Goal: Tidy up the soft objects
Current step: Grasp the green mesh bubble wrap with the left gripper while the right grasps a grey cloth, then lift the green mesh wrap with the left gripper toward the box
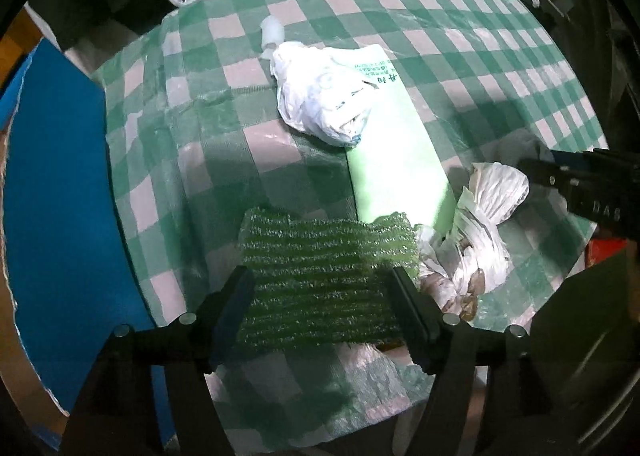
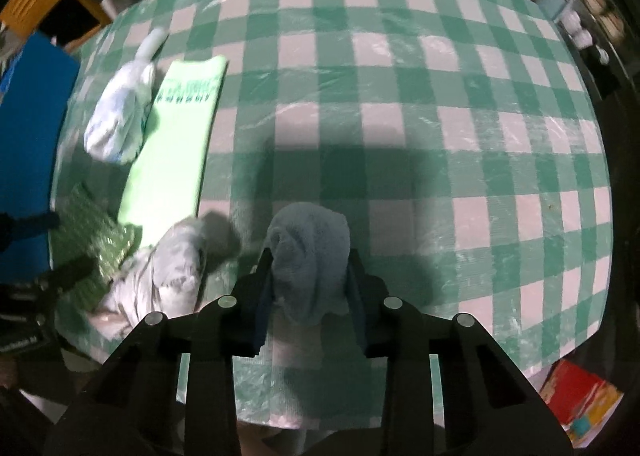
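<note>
The left gripper [image 1: 322,298] fingers straddle green bubble wrap [image 1: 320,276]; the right gripper [image 2: 310,276] fingers clamp a grey cloth [image 2: 308,256] on the tabletop [image 2: 440,95].

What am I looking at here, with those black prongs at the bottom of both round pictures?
The prongs are two-finger grippers that a person holds, one in each hand. Each carries a wide-angle camera looking along its fingers, hence the round pictures. One picture is from the left gripper, the other from the right gripper. Both point down at a table under a green checked tablecloth. The left fingers straddle a green bubble-wrap sheet; whether they press on it I cannot tell. The right gripper is closed around a rolled grey-blue cloth. Also lying there: a pale green flat pouch, a crumpled white plastic bag and a knotted white bag.
</note>
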The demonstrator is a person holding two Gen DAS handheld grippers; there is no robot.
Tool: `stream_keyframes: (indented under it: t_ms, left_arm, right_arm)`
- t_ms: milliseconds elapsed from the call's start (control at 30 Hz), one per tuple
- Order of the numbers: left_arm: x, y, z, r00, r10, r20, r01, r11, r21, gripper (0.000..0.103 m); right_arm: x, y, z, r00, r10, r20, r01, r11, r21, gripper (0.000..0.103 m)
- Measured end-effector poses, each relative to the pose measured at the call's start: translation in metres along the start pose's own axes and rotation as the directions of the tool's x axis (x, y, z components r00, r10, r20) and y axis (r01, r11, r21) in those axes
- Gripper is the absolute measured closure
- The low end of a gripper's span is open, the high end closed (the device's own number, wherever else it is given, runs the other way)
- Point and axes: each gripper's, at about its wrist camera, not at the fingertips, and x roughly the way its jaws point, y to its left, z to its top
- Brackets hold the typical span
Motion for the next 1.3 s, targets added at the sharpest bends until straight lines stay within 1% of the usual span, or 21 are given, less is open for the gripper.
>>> stream_keyframes:
  t_ms: [33,133,267,333,400,467,567,600,633,767,833,867,967,1033,1067,1133,1167,1233,1267,1300]
  left_arm:
    - [0.001,0.002,0.0,1.0,-0.015,-0.017,0.015,1.0,-0.017,0.026]
    - [0.002,0.008,-0.004,0.997,-0.061,-0.043,0.058,0.996,-0.063,0.025]
    - [-0.002,0.013,-0.007,0.996,-0.065,-0.06,0.06,0.995,-0.082,0.025]
    - [-0.005,0.015,-0.008,0.995,-0.081,-0.054,0.076,0.992,-0.1,0.021]
    - [-0.003,0.018,-0.008,0.995,-0.083,-0.053,0.077,0.991,-0.106,0.021]
    - [-0.003,0.015,-0.019,0.997,-0.058,-0.059,0.052,0.995,-0.09,0.021]
    - [0.005,0.013,-0.024,0.998,0.004,-0.064,-0.007,0.999,-0.049,0.02]
    - [0.007,0.012,-0.025,0.998,0.023,-0.061,-0.025,0.999,-0.036,0.018]
    - [0.009,0.01,-0.026,0.998,0.041,-0.052,-0.042,0.999,-0.019,0.018]
    - [0.013,0.01,-0.027,0.997,0.075,-0.032,-0.075,0.997,0.009,0.019]
    - [0.016,0.003,-0.027,0.994,0.106,-0.02,-0.105,0.994,0.016,0.025]
    - [0.016,0.003,-0.028,0.994,0.111,-0.016,-0.111,0.994,0.018,0.026]
    - [0.013,0.004,-0.031,0.992,0.127,-0.005,-0.126,0.992,0.013,0.034]
    - [0.01,0.004,-0.031,0.991,0.133,0.001,-0.133,0.991,0.0,0.042]
    - [0.009,0.006,-0.031,0.991,0.137,0.004,-0.137,0.991,-0.006,0.045]
    - [0.007,0.009,-0.03,0.989,0.146,0.011,-0.146,0.989,-0.014,0.055]
    - [0.006,0.011,-0.03,0.988,0.151,0.015,-0.15,0.988,-0.017,0.058]
    - [0.004,0.022,-0.024,0.987,0.159,0.024,-0.159,0.987,-0.018,0.07]
    - [0.002,0.023,-0.023,0.988,0.151,0.029,-0.15,0.988,-0.018,0.078]
    - [0.001,0.023,-0.022,0.992,0.122,0.026,-0.121,0.992,-0.016,0.085]
  right_arm:
    - [-0.002,-0.002,0.001,1.0,0.006,0.007,-0.006,1.0,0.009,0.072]
    - [-0.008,-0.005,0.003,0.999,0.033,0.027,-0.034,0.999,0.016,0.072]
    - [-0.018,0.0,0.001,0.998,0.043,0.055,-0.042,0.999,-0.011,0.072]
    - [-0.021,0.001,0.002,0.997,0.044,0.065,-0.043,0.999,-0.02,0.072]
    - [-0.026,0.003,0.001,0.996,0.045,0.076,-0.043,0.999,-0.027,0.072]
    - [-0.033,0.011,0.001,0.995,0.047,0.087,-0.044,0.998,-0.034,0.072]
    - [-0.038,0.019,0.001,0.993,0.053,0.105,-0.048,0.998,-0.049,0.072]
    - [-0.04,0.021,0.001,0.992,0.054,0.112,-0.048,0.997,-0.057,0.072]
    - [-0.041,0.024,0.003,0.992,0.056,0.116,-0.049,0.997,-0.062,0.072]
    - [-0.045,0.033,0.007,0.989,0.065,0.132,-0.055,0.995,-0.078,0.072]
    - [-0.051,0.03,0.005,0.988,0.072,0.139,-0.061,0.995,-0.081,0.072]
    - [-0.053,0.03,0.004,0.987,0.074,0.142,-0.063,0.995,-0.081,0.072]
    - [-0.055,0.031,0.004,0.986,0.078,0.147,-0.066,0.994,-0.083,0.072]
    - [-0.054,0.033,0.005,0.986,0.079,0.149,-0.067,0.994,-0.085,0.072]
    - [-0.054,0.034,0.006,0.985,0.08,0.15,-0.067,0.994,-0.087,0.072]
    - [-0.055,0.035,0.006,0.985,0.079,0.152,-0.066,0.994,-0.092,0.072]
    - [-0.055,0.036,0.006,0.985,0.079,0.152,-0.065,0.993,-0.093,0.072]
    - [-0.055,0.038,0.006,0.985,0.076,0.154,-0.061,0.993,-0.097,0.072]
    - [-0.055,0.04,0.006,0.985,0.075,0.155,-0.06,0.993,-0.1,0.072]
    - [-0.056,0.041,0.006,0.985,0.077,0.156,-0.061,0.993,-0.105,0.072]
